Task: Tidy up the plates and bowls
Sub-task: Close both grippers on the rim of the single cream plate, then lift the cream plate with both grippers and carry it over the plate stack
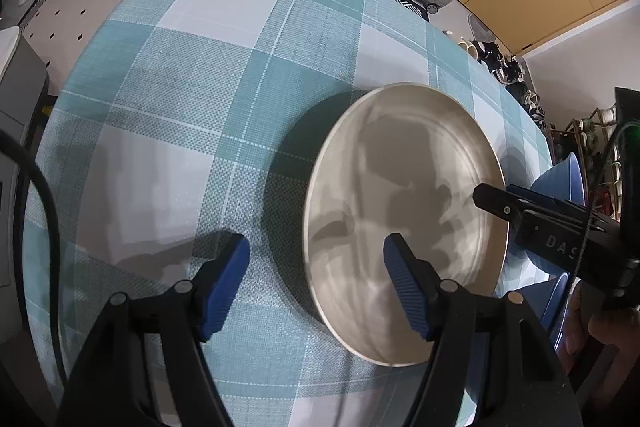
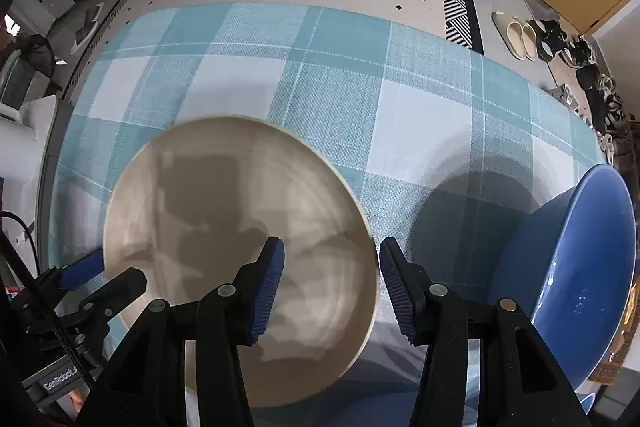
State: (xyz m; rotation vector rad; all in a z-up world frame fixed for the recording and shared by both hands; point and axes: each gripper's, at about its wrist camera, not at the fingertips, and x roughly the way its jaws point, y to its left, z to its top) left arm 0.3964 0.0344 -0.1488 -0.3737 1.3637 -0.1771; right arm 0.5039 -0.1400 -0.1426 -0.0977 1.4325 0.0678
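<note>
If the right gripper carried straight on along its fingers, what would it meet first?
Probably the right rim of the beige plate: the right gripper is open and straddles that edge, with checked tablecloth beyond. Height above the plate is unclear.

Both grippers (image 1: 316, 283) (image 2: 332, 283) are black with silver screws and ribbed blue-padded jaws.

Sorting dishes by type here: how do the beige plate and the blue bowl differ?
The plate is beige, wide and shallow; the bowl is blue, deep and steep-walled. The plate sits mid-cloth with both grippers straddling its rim; the bowl stands apart at the right edge, untouched. Both are round, empty and on the plaid cloth.
</note>
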